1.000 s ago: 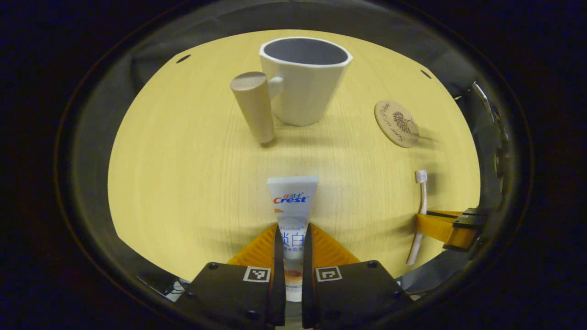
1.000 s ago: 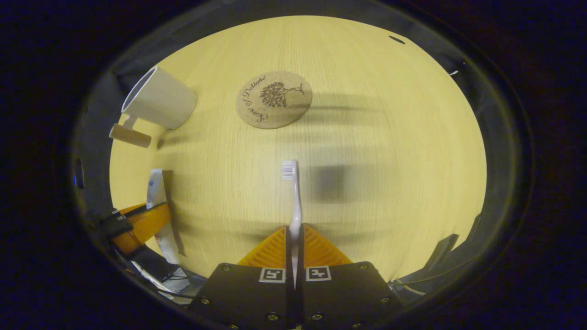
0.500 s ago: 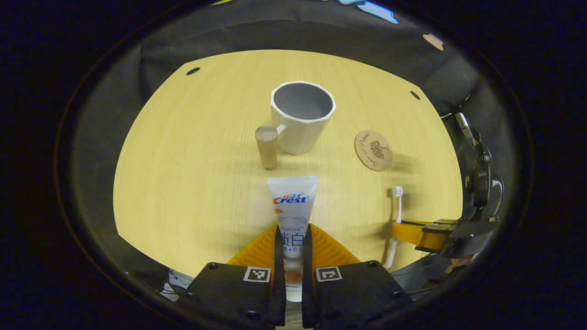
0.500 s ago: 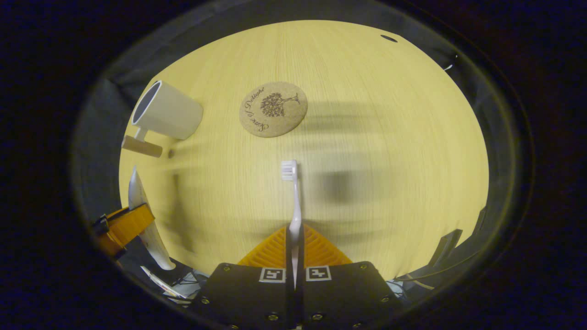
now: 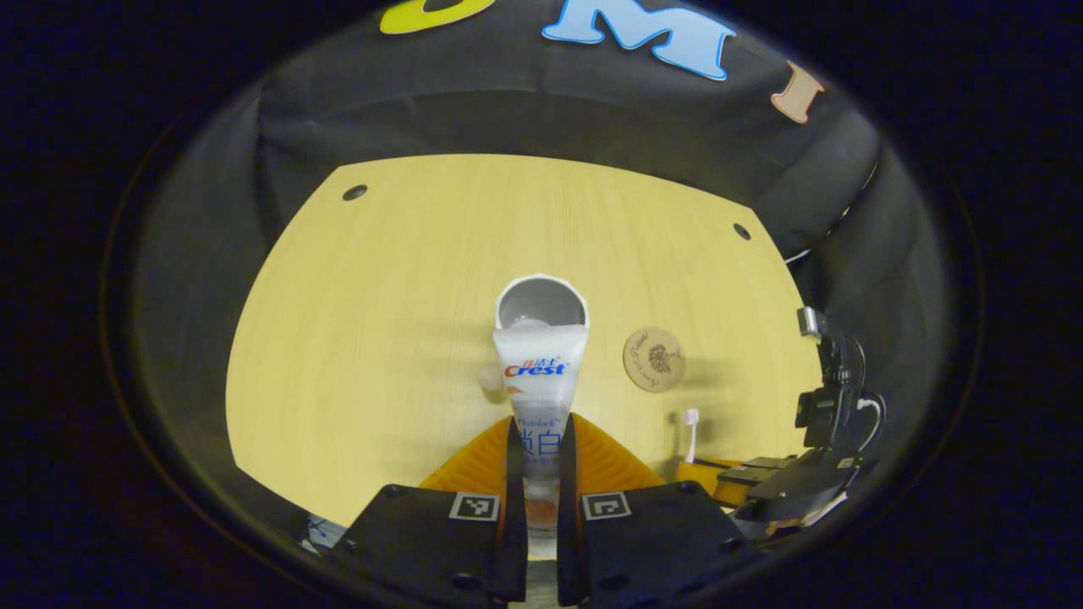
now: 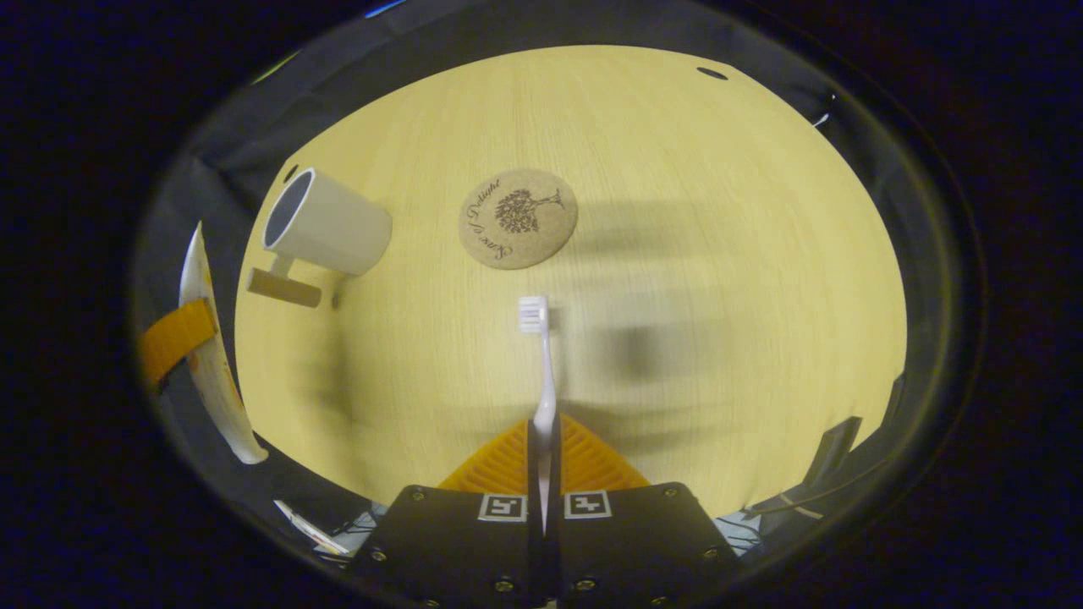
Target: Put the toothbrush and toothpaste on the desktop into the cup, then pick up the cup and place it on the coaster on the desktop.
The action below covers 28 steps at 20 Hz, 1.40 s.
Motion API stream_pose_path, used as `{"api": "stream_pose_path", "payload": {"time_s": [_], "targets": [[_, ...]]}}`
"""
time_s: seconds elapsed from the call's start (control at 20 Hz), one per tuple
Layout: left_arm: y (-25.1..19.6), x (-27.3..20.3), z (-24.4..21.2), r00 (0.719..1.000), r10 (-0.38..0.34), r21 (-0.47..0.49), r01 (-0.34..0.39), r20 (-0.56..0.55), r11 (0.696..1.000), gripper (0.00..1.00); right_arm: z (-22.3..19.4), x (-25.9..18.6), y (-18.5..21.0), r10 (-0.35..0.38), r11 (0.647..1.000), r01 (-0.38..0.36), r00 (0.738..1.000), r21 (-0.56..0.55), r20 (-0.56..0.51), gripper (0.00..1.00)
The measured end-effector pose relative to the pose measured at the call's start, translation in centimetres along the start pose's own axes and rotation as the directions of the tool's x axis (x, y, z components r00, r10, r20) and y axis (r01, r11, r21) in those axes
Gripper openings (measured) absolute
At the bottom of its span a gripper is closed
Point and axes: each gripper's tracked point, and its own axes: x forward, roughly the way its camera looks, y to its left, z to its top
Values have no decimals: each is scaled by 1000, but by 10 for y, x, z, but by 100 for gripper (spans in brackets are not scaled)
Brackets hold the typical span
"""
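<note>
Toothpaste tube point(image 5: 540, 381) clamped in my left gripper point(image 5: 540, 440), toothbrush point(image 6: 541, 372) clamped in my right gripper point(image 6: 541, 444).
I hold both above the desk point(image 6: 719, 254); tube's flat end overlaps the white cup point(image 5: 541, 302) rim in left gripper view; cork coaster point(image 6: 518, 218) lies bare beside the cup.

Cup point(image 5: 541, 301) mouth is unobstructed from above, with the held toothpaste tube point(image 5: 540, 381) lined up in front of it in the left gripper view; the wooden handle point(image 6: 283, 287) is seen sticking out on the cup's side. Cork coaster point(image 6: 518, 218) is bare, with open desktop point(image 6: 719, 254) around and beyond it. Toothbrush point(image 6: 541, 364) is held clear of both.
</note>
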Motion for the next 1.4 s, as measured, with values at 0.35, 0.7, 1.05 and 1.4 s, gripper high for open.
{"api": "stream_pose_path", "payload": {"time_s": [0.35, 0.7, 1.05, 1.4], "targets": [[10, 11, 61, 998, -11, 24, 9, 66, 1000, 22, 7, -4, 5, 11, 999, -12, 1000, 47, 17, 2], [25, 59, 109, 988, -22, 92, 8, 154, 996, 21, 14, -15, 6, 18, 993, -23, 999, 112, 41, 2], [42, 96, 132, 959, -79, 78, 60, 273, 995, 21, 24, -28, -2, 14, 985, -25, 998, 168, 64, 2], [45, 113, 128, 921, -83, 109, 45, 381, 993, 21, 44, -42, -12, 16, 973, -38, 995, 230, 94, 2]]}}
